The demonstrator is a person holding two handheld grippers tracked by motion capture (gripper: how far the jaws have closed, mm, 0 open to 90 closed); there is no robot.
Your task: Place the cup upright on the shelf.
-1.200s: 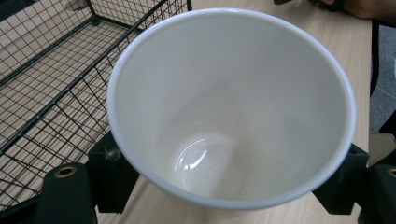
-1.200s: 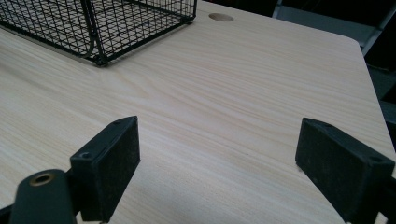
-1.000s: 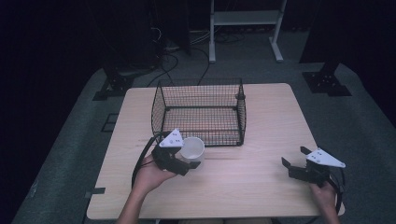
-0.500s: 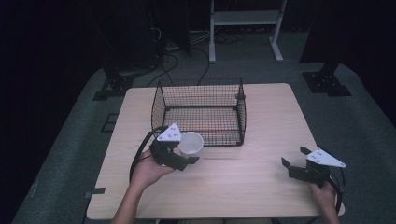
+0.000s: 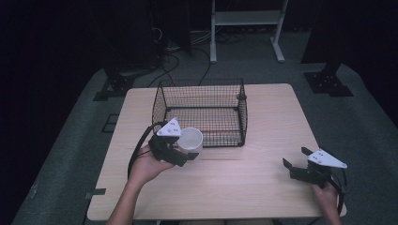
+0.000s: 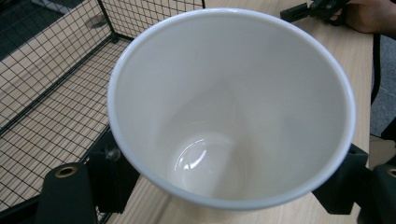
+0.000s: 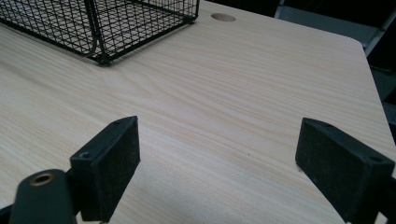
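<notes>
I have the left gripper (image 5: 180, 157) clamped across a white cup (image 6: 231, 105), empty and upright, its jaws low on the outer wall; smooth, rigid and probably light, it could slip. Beyond stands the wire basket (image 5: 241, 101); my right gripper (image 5: 294, 165) rests spread wide, empty.

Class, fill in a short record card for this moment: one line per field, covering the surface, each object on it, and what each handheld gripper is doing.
surface: light wooden table
basket: black wire basket, open top, nothing seen inside
cup: white cup, empty, just in front of the basket's near wall
left gripper: left gripper shut on the cup, jaws on opposite sides of it
right gripper: right gripper open, jaws wide apart over bare table near the right edge, holding nothing
hands: one hand on the left gripper, the other on the right
</notes>
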